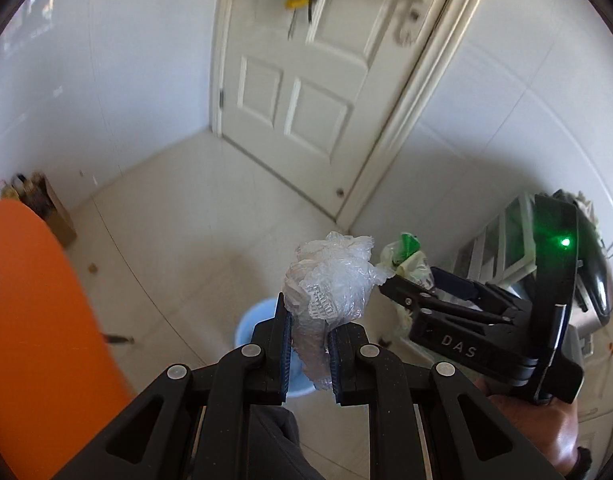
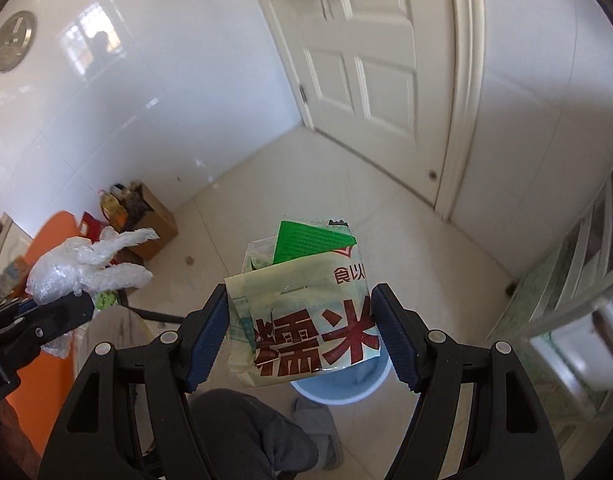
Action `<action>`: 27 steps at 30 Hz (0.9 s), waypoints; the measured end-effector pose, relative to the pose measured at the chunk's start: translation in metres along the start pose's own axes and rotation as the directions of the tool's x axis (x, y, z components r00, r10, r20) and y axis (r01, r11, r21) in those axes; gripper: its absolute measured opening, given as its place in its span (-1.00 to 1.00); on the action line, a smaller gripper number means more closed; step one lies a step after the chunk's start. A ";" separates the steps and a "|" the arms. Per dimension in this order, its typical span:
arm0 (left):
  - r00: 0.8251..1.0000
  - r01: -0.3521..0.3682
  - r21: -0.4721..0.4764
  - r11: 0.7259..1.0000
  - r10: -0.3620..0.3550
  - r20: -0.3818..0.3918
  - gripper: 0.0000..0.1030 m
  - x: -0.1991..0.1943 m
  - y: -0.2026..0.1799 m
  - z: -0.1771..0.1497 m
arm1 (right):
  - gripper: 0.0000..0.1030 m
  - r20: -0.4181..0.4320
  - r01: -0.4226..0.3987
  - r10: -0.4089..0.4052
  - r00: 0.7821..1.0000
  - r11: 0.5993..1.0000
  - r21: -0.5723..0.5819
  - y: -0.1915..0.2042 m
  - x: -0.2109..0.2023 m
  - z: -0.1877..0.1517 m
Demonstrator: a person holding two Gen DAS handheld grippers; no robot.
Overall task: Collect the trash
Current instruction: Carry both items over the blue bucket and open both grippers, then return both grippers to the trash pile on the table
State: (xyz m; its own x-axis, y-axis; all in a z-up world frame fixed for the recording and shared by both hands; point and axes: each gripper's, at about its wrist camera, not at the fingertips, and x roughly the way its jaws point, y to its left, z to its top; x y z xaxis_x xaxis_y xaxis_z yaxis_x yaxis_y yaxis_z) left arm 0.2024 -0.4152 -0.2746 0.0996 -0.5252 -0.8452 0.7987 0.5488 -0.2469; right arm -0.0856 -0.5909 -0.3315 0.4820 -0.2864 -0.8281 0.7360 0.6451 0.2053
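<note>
Black linkage arms fill the bottom of both views. Between them, the left gripper (image 1: pixel 309 338) is clamped on a crumpled clear plastic wad (image 1: pixel 330 280), which bulges up past the blue pads at the centre of the left wrist view. The right gripper (image 2: pixel 302 332) squeezes a pale food package (image 2: pixel 306 320) printed with large red characters, a green flap showing at its top; the pads press on both of its sides.

Below both grippers, at lower centre of each view, a light blue bucket (image 2: pixel 338 390) stands on the cream tiled floor (image 1: pixel 210 224), partly hidden by the held trash. A white panelled door (image 1: pixel 302 92) closes the corner at upper centre, with glossy white tiled walls (image 2: pixel 154 92) on either side. A cardboard box (image 2: pixel 156 226) with bottles in it sits against the wall at left. An orange surface (image 1: pixel 38 340) fills the lower left of the left wrist view.

Both grippers point steeply down at the floor, side by side, the right one seen at the right of the left wrist view with a hand (image 1: pixel 546 424) under it. A dark trouser leg (image 2: pixel 246 428) shows at the bottom.
</note>
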 end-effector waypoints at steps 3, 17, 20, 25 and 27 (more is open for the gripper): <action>0.997 -0.002 -0.008 1.000 0.002 -0.076 -0.77 0.032 0.006 -0.002 | 0.40 -0.063 -0.003 0.005 0.998 0.999 0.036 -0.018 0.033 -0.007; 0.971 -0.071 -0.005 0.997 0.068 -0.231 0.09 0.110 0.008 0.035 | 0.76 -0.206 0.001 0.028 0.978 0.990 0.140 -0.047 0.109 -0.015; 0.970 -0.085 0.002 0.996 0.083 -0.229 0.34 0.115 -0.002 0.047 | 0.94 -0.207 -0.001 0.034 0.978 0.988 0.156 -0.050 0.110 -0.019; 0.967 -0.137 0.020 0.990 0.138 -0.216 0.54 0.135 -0.033 0.071 | 1.00 -0.190 0.036 -0.003 0.982 0.985 0.166 -0.052 0.099 -0.022; 0.969 -0.152 0.024 0.988 0.154 -0.192 0.56 0.125 -0.039 0.070 | 1.00 -0.181 0.059 -0.029 0.983 0.985 0.165 -0.051 0.093 -0.022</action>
State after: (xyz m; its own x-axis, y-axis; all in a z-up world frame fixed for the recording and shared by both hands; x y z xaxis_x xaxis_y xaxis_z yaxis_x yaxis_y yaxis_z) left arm 0.2250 -0.5478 -0.3375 0.1054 -0.3000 -0.9481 0.7884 0.6063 -0.1042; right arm -0.0890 -0.6350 -0.4302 0.3666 -0.1716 -0.9144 0.8316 0.5012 0.2393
